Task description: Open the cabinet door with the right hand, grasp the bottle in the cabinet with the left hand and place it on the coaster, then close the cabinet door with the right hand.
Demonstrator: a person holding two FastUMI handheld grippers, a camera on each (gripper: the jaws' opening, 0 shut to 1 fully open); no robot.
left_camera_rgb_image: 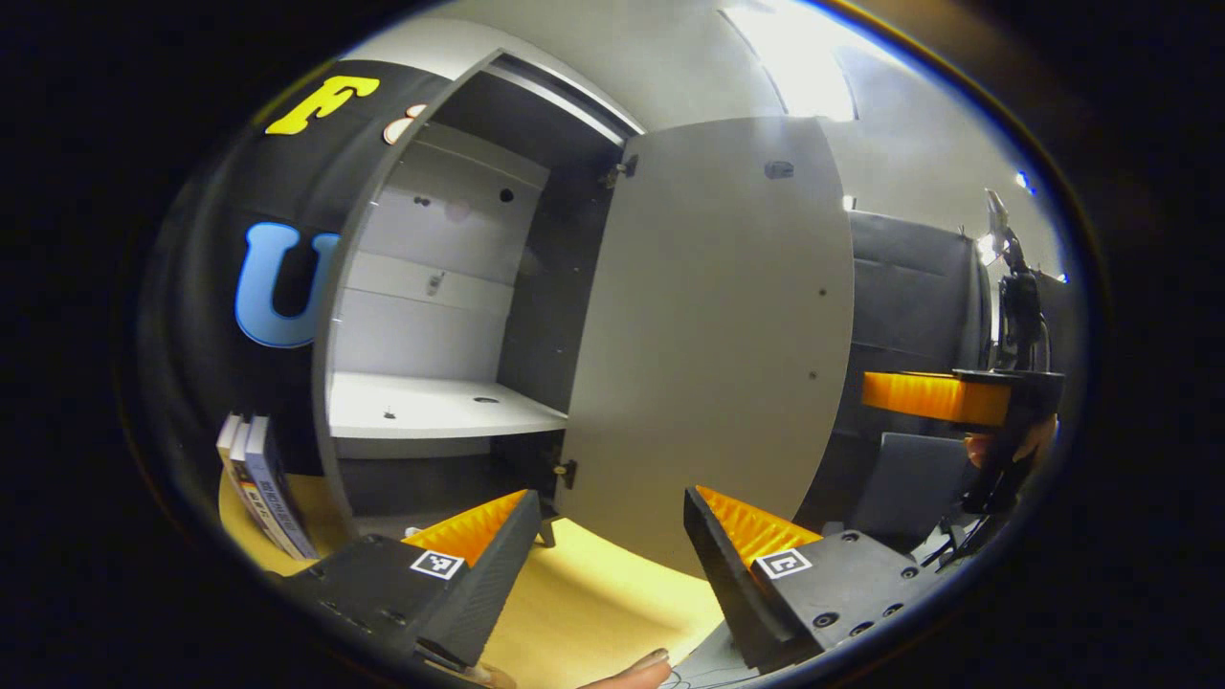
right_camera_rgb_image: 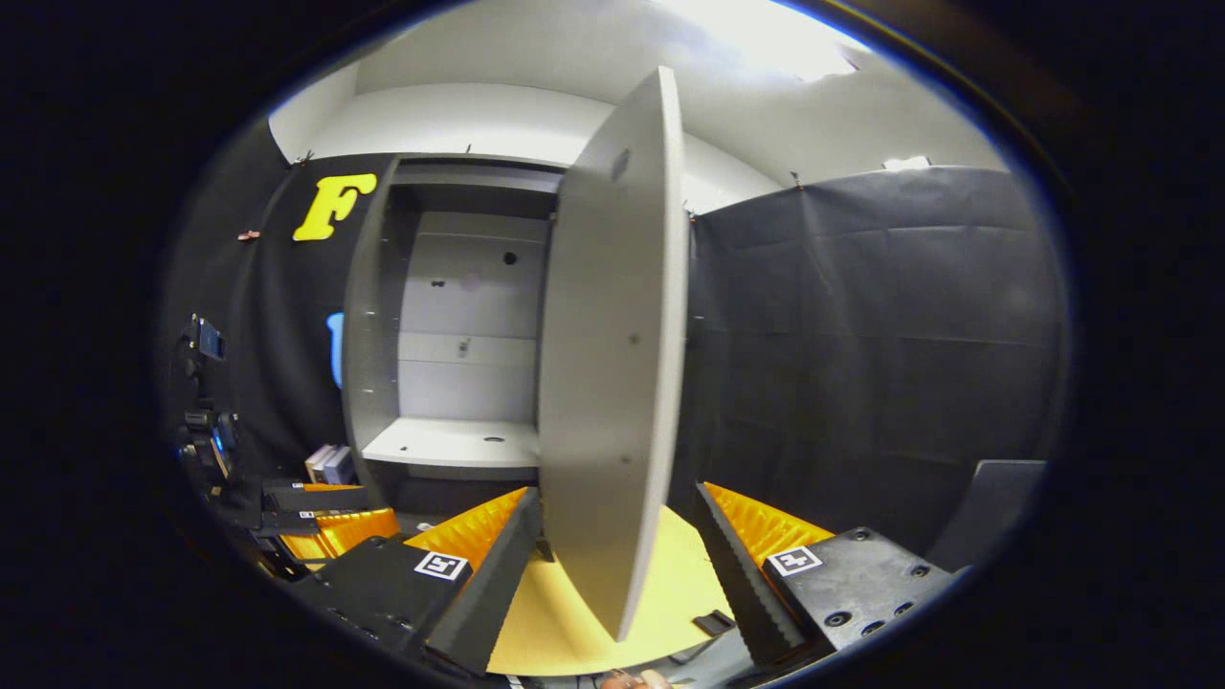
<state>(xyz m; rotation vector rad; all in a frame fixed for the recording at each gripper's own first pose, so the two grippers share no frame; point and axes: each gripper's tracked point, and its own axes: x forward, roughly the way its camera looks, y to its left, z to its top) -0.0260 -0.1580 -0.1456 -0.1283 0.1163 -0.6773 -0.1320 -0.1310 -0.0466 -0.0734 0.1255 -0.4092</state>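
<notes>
The grey cabinet (left_camera_rgb_image: 435, 316) stands with its door (left_camera_rgb_image: 713, 335) swung wide to the right. Its white shelf (left_camera_rgb_image: 431, 407) is bare apart from small holes. My left gripper (left_camera_rgb_image: 610, 502) is open, low over the yellow table (left_camera_rgb_image: 593, 598), and points at the door's hinge side. In the right gripper view the door (right_camera_rgb_image: 612, 364) appears edge-on, its lower corner between the fingers of my open right gripper (right_camera_rgb_image: 617, 493); I cannot tell whether they touch it. The right gripper (left_camera_rgb_image: 957, 397), held by a hand, sits beyond the door's free edge. The left gripper (right_camera_rgb_image: 325, 526) is low on the left.
A few books (left_camera_rgb_image: 263, 483) lean beside the cabinet's left foot. A grey panel (right_camera_rgb_image: 986, 507) stands at the right by the black cloth wall. A small dark flat piece (right_camera_rgb_image: 713, 622) lies on the yellow table (right_camera_rgb_image: 565, 612) under the door. Camera gear (right_camera_rgb_image: 206, 421) stands at the far left.
</notes>
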